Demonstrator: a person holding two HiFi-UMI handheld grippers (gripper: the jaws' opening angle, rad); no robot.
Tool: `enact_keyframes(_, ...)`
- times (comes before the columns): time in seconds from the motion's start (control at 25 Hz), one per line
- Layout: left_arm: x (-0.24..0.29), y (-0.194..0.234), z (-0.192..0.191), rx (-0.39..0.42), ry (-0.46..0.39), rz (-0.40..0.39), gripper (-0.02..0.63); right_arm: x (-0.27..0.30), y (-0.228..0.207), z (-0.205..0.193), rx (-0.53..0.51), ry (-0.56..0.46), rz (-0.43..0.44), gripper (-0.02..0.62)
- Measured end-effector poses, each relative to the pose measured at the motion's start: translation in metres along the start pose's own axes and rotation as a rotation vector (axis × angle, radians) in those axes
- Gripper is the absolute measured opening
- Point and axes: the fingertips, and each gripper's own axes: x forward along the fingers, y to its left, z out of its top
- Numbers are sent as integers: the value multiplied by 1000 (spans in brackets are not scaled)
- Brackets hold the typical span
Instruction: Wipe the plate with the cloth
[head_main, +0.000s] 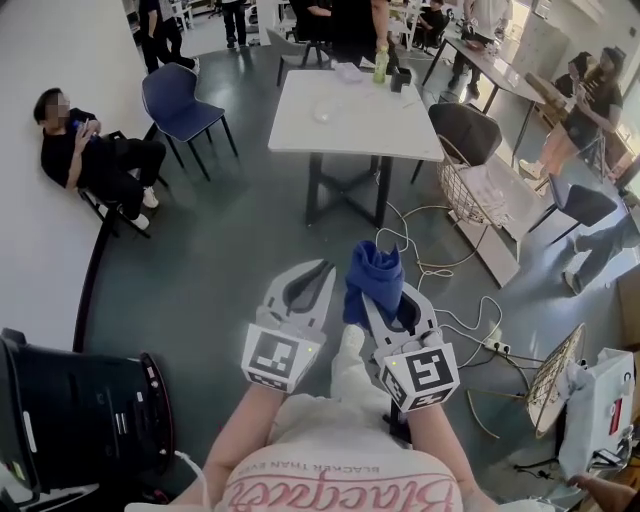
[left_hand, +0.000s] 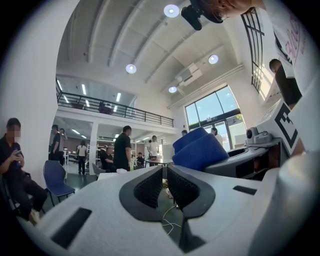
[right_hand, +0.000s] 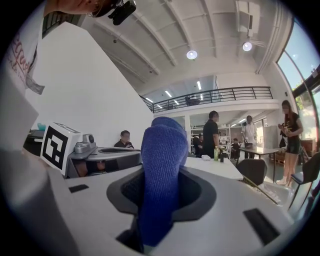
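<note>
My right gripper (head_main: 388, 292) is shut on a folded blue cloth (head_main: 372, 278), which sticks up out of the jaws and hangs below them in the right gripper view (right_hand: 162, 150). Beside it on the left, my left gripper (head_main: 310, 272) is shut with nothing between its pads (left_hand: 150, 187). Both point level toward a white table (head_main: 350, 125) some way ahead. A small pale round thing (head_main: 322, 113) lies on that table; I cannot tell whether it is the plate. From the left gripper view the cloth (left_hand: 200, 150) shows at the right.
A green bottle (head_main: 380, 65) and small items stand at the table's far edge. A blue chair (head_main: 180, 100) and a seated person (head_main: 90, 150) are at the left. Cables (head_main: 440, 270) and a wire chair (head_main: 470, 180) lie to the right, a black bin (head_main: 70, 410) near left.
</note>
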Motion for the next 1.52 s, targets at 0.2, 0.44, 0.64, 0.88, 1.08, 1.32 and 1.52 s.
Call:
enact_keyframes(0.2, 38, 20, -8, 6, 7, 10, 26, 34, -28, -2, 1, -1, 16, 114)
enact_keyframes(0.44, 96, 48, -11, 5, 10, 27, 26, 83, -74, 6, 2, -4, 34, 114)
enact_keyframes(0.64, 150, 74, -8, 9, 18, 41, 25, 125, -112, 14, -5, 4, 53, 114)
enact_keyframes(0.88, 221, 90, -5, 35, 16, 10, 26, 169, -168, 23, -2, 2, 60, 115)
enact_keyframes(1.08, 265, 109, -13, 33, 21, 40, 26, 199, -207, 23, -7, 9, 72, 114)
enact_keyframes(1.32, 296, 129, -23, 2, 26, 83, 26, 226, -234, 15, -10, 31, 94, 114)
enact_keyframes(1.52, 314, 140, -32, -13, 36, 101, 26, 243, -248, 11, -6, 40, 110, 114)
